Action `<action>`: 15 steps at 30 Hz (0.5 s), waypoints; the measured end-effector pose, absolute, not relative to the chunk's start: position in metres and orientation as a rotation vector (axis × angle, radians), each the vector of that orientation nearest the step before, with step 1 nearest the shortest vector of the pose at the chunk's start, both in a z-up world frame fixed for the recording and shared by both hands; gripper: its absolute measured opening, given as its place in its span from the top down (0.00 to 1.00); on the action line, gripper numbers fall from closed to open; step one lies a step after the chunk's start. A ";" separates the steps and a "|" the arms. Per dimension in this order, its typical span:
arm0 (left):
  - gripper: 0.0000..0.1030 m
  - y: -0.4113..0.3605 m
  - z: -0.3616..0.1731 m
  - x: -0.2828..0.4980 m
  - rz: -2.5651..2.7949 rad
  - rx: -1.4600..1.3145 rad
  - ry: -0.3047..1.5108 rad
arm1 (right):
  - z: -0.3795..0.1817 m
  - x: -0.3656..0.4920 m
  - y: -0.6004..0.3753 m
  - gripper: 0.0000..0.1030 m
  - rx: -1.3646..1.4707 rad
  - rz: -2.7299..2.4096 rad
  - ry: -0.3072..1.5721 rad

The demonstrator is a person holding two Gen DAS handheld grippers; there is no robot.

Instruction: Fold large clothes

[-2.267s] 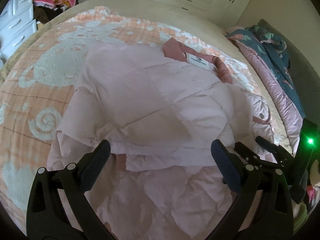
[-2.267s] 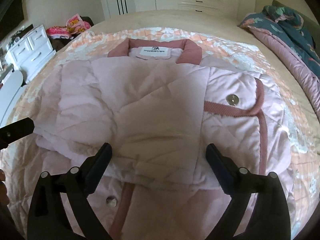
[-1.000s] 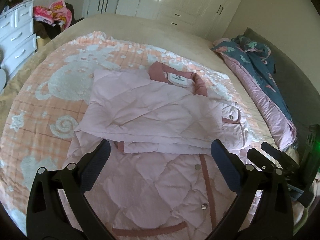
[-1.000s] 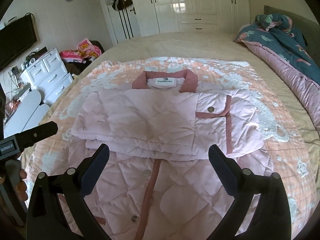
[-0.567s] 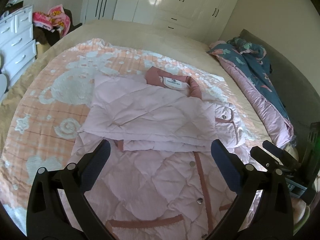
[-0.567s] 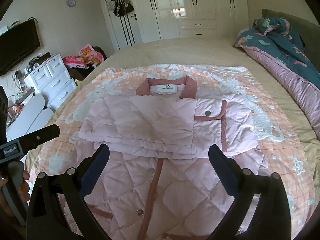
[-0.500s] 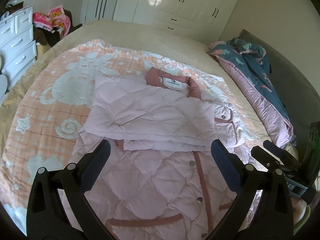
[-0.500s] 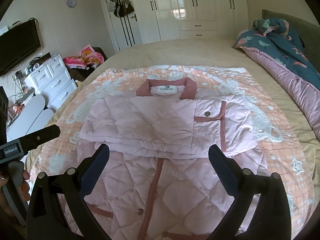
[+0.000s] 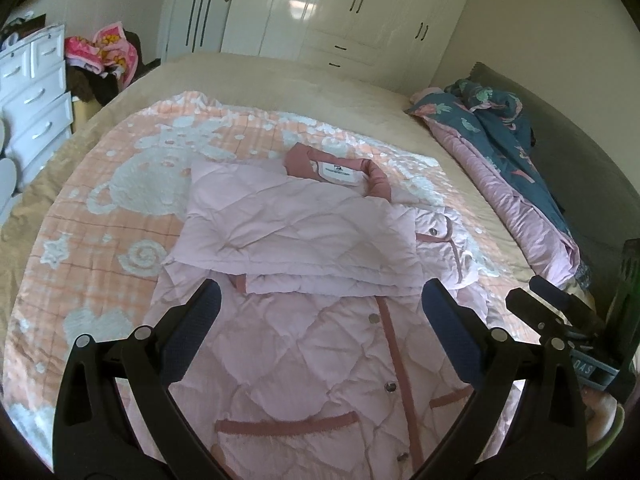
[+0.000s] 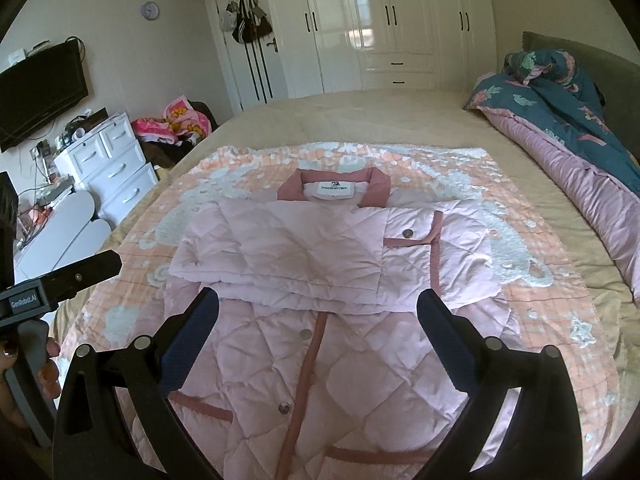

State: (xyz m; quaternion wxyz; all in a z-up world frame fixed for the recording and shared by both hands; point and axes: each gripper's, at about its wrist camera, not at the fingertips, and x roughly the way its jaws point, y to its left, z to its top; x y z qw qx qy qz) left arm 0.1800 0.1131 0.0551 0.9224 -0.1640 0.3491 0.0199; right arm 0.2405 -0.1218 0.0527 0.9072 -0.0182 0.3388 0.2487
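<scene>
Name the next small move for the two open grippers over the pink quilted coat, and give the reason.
Probably lower both grippers to the bottom hem of the pink quilted coat. Its sleeves are already folded across the chest, but the lower half lies flat toward the camera. The left gripper and right gripper hover open and empty above it.

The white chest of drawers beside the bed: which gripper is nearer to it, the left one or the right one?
Left. The chest of drawers stands off the bed's left side; the left gripper is held over that side of the pink coat, the right gripper further right.
</scene>
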 end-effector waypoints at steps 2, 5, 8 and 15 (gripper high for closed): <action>0.09 0.112 0.056 0.177 0.039 -0.333 0.715 | 0.054 0.237 -0.124 0.04 -0.037 0.511 0.693; 0.09 0.108 0.058 0.172 0.035 -0.329 0.709 | 0.057 0.230 -0.129 0.04 -0.037 0.510 0.682; 0.09 0.105 0.059 0.167 0.031 -0.324 0.703 | 0.059 0.226 -0.135 0.04 -0.032 0.507 0.675; 0.09 0.096 0.059 0.157 0.020 -0.308 0.699 | 0.063 0.218 -0.147 0.04 -0.014 0.502 0.661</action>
